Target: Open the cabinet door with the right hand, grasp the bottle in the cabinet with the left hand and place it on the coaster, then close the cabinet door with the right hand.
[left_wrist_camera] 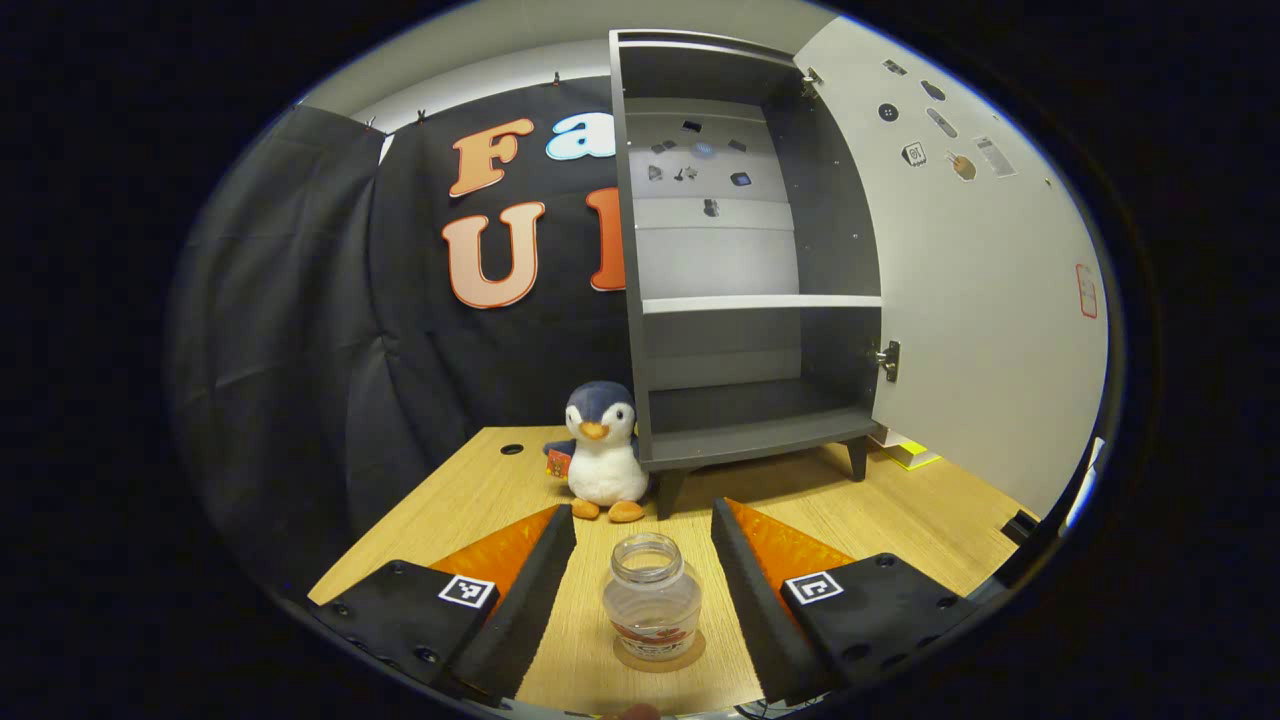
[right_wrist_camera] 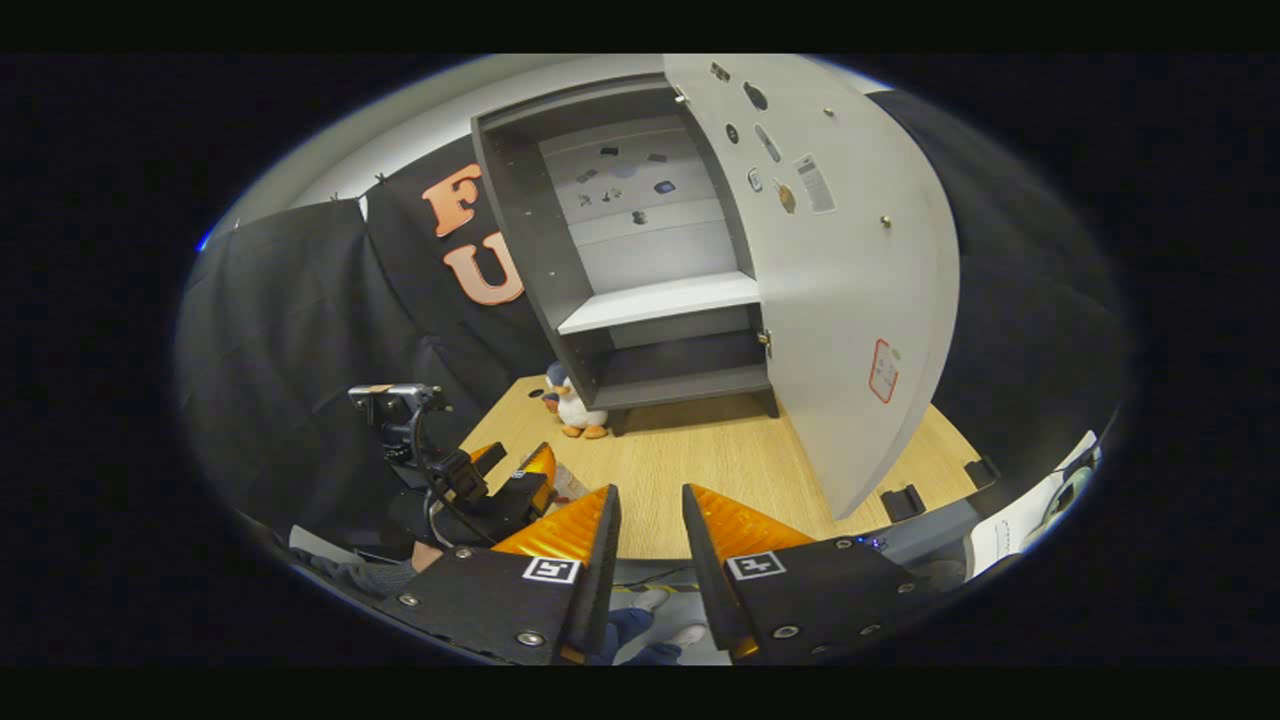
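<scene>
Both grippers level w/ jaws released: left gripper straddles bottle on coaster, untouched.

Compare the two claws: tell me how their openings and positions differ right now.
The left claw stands wide open around the bottle on the coaster; the right claw shows a narrower gap with nothing in it. The left claw sits low over the table; the right claw hangs back past the table edge. Neither grips anything.

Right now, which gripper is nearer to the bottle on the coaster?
Left. The left gripper has its open jaws either side of the bottle, not touching it. The right gripper is held back off the table edge, away from it.
</scene>
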{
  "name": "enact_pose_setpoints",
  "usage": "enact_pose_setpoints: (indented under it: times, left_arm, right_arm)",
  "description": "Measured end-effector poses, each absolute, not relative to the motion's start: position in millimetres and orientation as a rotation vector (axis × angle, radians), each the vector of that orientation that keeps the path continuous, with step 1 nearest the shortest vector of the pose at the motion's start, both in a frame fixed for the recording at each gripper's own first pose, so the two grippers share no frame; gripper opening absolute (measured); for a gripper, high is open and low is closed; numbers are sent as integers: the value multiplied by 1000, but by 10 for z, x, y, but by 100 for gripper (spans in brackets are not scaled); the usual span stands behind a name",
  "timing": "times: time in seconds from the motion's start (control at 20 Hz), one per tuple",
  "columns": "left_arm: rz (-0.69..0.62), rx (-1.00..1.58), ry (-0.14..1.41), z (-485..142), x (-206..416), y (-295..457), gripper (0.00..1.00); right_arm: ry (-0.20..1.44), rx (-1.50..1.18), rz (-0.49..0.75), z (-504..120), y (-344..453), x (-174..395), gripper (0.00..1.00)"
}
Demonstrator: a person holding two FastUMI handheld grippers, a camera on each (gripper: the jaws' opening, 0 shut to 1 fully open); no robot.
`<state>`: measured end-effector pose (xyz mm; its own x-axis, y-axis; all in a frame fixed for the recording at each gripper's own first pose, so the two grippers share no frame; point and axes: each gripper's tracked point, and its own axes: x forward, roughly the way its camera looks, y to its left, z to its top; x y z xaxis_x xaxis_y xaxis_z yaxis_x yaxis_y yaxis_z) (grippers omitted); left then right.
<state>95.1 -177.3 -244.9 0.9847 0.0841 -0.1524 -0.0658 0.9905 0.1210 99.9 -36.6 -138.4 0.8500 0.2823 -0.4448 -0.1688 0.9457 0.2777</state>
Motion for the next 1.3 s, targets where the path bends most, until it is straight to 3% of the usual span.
enact_pose_setpoints:
  times: [0.2, 0.25, 0.3, 0.55, 0.6, 0.65, 0.7, 0.9, 0.95, 1.0, 1.05, 1.3]
  left_arm:
    - [64, 133, 117, -2058, 901, -1868, 90]
    - [64, 134, 103, -1939, 895, -1879, 90]
    - [57, 135, 91, -1832, 909, -1908, 90]
    - [38, 124, 88, -1548, 890, -1940, 90]
    - [22, 129, 94, -1505, 878, -1965, 90]
    - [13, 146, 91, -1444, 865, -1965, 90]
    - [8, 168, 78, -1351, 858, -1945, 90]
    - [0, 195, 66, -1183, 793, -1942, 90]
    - [-1, 193, 79, -1192, 774, -1941, 90]
    - [-4, 186, 89, -1195, 757, -1956, 90]
    - [-3, 182, 97, -1189, 738, -1949, 90]
    - [6, 172, 149, -1288, 682, -1888, 91]
  right_arm:
    - [406, 236, 232, -1008, -613, 1002, 39]
    - [378, 237, 231, -887, -664, 1007, 29]
    - [347, 237, 227, -762, -754, 1009, 39]
    - [191, 197, 156, -187, -1368, 1053, 44]
    - [166, 187, 139, -83, -1523, 1065, 54]
    - [147, 176, 121, -18, -1672, 1091, 54]
    - [133, 166, 102, 31, -1818, 1119, 45]
    - [88, 184, 31, 112, -2259, 1308, 46]
    - [82, 190, 24, 81, -2343, 1328, 56]
    - [87, 204, 21, 43, -2397, 1381, 47]
    - [86, 220, 33, 14, -2395, 1435, 46]
    - [114, 229, 72, -164, -2381, 1625, 56]
